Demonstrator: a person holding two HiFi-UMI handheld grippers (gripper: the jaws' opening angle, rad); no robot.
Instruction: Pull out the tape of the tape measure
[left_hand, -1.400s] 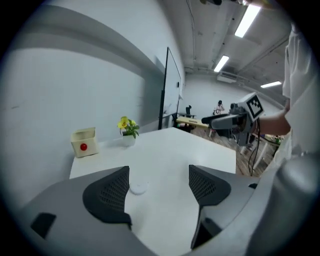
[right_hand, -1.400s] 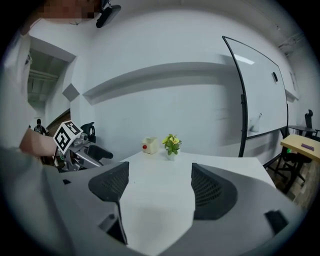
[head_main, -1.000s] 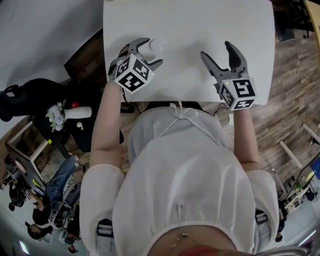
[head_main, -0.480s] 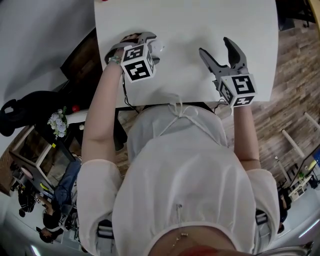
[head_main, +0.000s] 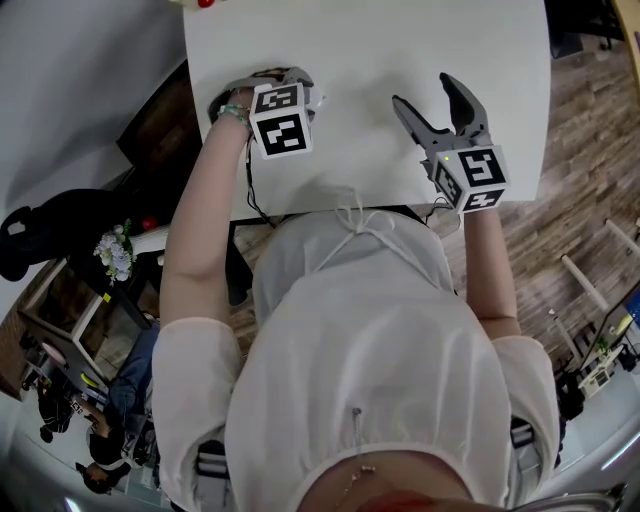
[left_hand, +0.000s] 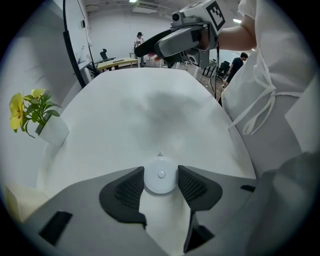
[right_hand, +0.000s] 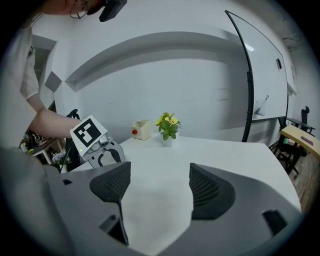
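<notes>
Pressing on both sides of the round white tape measure (left_hand: 160, 173), the pads of the left gripper (left_hand: 160, 176) have just been closing and now clamp it low in the left gripper view. The case lies flat on the white table (left_hand: 150, 107), with a small tab poking from its far edge. In the head view this grip sits at upper left, near the table's left edge. The right gripper (right_hand: 159, 175) is held over the table at upper right, well apart from the tape measure. Its jaws are spread wide, with only bare tabletop between them. Farther off, a yellow-flowered plant (right_hand: 167, 128) in a white pot and a cream box (right_hand: 142, 129) with a red button stand side by side.
</notes>
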